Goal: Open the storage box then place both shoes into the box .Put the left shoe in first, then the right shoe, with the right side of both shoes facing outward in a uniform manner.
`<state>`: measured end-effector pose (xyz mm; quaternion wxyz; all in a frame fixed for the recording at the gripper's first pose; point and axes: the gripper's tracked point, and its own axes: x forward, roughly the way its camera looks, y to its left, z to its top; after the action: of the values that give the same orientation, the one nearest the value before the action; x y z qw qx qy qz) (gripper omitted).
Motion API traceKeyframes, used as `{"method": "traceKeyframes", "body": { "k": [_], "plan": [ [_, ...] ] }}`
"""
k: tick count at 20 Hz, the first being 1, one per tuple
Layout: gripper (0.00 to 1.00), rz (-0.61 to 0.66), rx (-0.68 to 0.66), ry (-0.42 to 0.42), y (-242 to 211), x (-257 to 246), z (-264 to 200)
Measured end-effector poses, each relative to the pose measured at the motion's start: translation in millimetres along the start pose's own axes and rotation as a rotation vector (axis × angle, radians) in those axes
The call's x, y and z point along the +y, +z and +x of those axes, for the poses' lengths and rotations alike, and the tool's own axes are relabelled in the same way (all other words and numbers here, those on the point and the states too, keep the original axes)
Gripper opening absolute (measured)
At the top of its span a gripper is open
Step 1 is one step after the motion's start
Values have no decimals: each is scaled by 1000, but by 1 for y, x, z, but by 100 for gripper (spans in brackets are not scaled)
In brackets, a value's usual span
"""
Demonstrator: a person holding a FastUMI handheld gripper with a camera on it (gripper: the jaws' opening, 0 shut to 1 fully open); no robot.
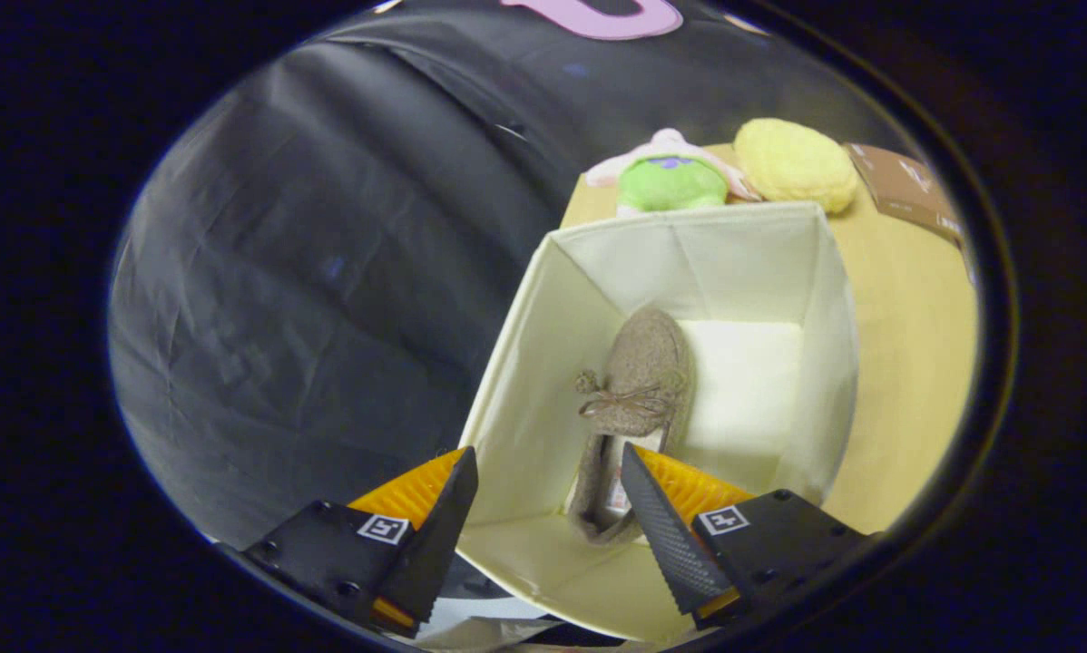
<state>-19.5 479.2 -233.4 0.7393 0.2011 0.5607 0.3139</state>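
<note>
One shoe in the box, one still to come.
A brown loafer (pixel 636 399) lies along the left wall of the open cream storage box (pixel 543 363); the gripper (pixel 548 494) hovers above, fingers apart and empty. Next, I judge: fetch the right shoe and set it alongside, matching orientation.

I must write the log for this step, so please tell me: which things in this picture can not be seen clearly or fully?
- Shoe in the storage box, gripper view: its heel is partly behind one finger of the open gripper; left or right shoe cannot be told.
- Second shoe: its place cannot be told.
- Box lid: its state is unclear.
- Green plush toy: lower part hidden behind the box's far wall.
- Brown card: cut off at the view's edge.
</note>
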Motion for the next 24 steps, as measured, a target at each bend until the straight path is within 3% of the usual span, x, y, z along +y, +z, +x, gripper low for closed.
{"method": "traceKeyframes", "body": {
  "k": [3,12,17,24],
  "plan": [
    [99,-68,-71,23,11,2,-25],
    [100,-261,-224,1,26,-36,-102],
    [100,-346,-308,-77,34,-79,-146],
    [100,-341,-354,-201,33,-159,-207]
  ]
}}
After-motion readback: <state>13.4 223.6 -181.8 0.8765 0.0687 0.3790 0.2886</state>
